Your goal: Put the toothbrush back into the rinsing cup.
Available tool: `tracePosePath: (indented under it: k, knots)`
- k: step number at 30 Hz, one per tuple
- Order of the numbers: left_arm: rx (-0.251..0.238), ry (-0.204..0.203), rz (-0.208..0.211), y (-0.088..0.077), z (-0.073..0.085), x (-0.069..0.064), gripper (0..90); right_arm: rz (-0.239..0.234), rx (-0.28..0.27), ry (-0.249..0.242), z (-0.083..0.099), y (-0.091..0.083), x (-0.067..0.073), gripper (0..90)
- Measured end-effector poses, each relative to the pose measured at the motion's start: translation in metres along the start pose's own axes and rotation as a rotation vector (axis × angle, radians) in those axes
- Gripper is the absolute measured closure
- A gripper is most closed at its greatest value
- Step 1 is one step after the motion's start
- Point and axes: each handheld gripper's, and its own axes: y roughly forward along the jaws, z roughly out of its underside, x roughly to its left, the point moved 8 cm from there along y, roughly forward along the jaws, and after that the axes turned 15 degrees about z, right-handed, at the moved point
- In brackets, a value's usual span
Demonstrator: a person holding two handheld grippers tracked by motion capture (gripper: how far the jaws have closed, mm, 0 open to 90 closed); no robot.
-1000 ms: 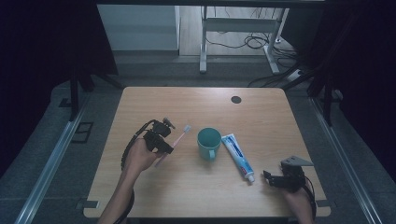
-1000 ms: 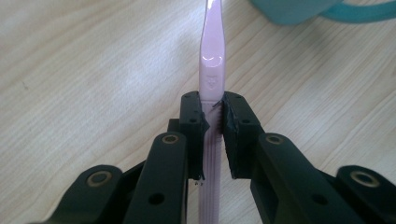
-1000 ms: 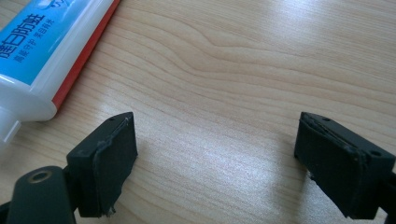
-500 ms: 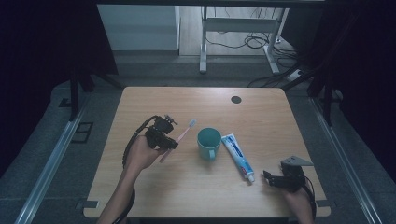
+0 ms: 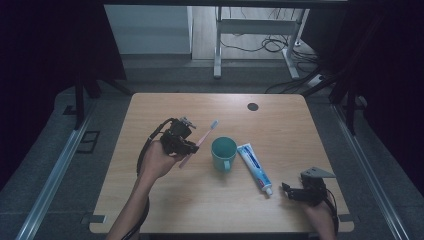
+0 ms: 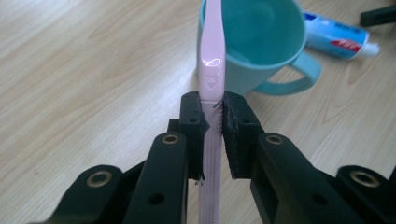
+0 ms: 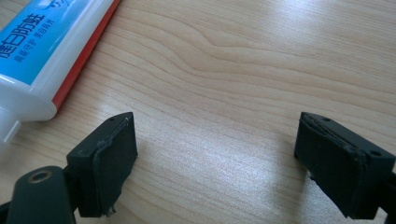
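Observation:
My left gripper [image 5: 186, 145] is shut on the handle of a pink toothbrush [image 5: 199, 141], held above the table with the brush head pointing up and away. In the left gripper view the pads clamp the toothbrush [image 6: 212, 74] at my left gripper [image 6: 213, 114], and the handle runs over the rim of a teal mug [image 6: 261, 46]. The teal mug [image 5: 223, 153] stands mid-table just right of the brush. A white and blue toothpaste tube [image 5: 254, 168] lies beside the mug. My right gripper [image 5: 286, 190] rests open near the front right; its view shows my right gripper [image 7: 215, 154] with bare wood between the jaws and the toothpaste tube [image 7: 46, 51] at left.
The wooden table [image 5: 280, 125] has a dark round hole [image 5: 252, 106] near its far edge. Beyond the table are metal desk legs and cables on the floor [image 5: 260, 45]. Rails run along both sides of the table.
My left hand has lifted the toothbrush a little and carried it slightly towards the mug. The right gripper, mug and tube have stayed in place.

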Motion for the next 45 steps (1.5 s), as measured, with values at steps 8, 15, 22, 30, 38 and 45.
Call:
tracePosePath:
  k: [8, 15, 22, 30, 38, 45]
  knots:
    - [-0.035, 0.026, 0.013, -0.003, -0.013, -0.007, 78.9, 0.000, -0.001, -0.002, 0.000, 0.000, 0.000, 12.9]
    - [-0.078, 0.045, 0.018, -0.005, -0.025, -0.012, 78.9, 0.000, -0.001, -0.002, 0.000, 0.000, 0.000, 12.9]
    - [-0.116, 0.050, 0.025, -0.004, -0.035, -0.014, 78.9, 0.000, -0.001, -0.002, 0.000, 0.000, 0.000, 12.9]
    - [-0.169, 0.053, 0.044, -0.001, -0.045, -0.014, 79.0, 0.000, -0.001, -0.002, 0.000, 0.000, 0.000, 12.9]
    - [-0.210, 0.065, 0.056, 0.004, -0.056, -0.018, 79.0, 0.000, -0.001, -0.002, 0.000, 0.000, 0.000, 12.9]
    - [-0.250, 0.067, 0.051, 0.012, -0.065, -0.020, 78.9, 0.000, -0.001, -0.002, 0.000, 0.000, 0.000, 12.9]
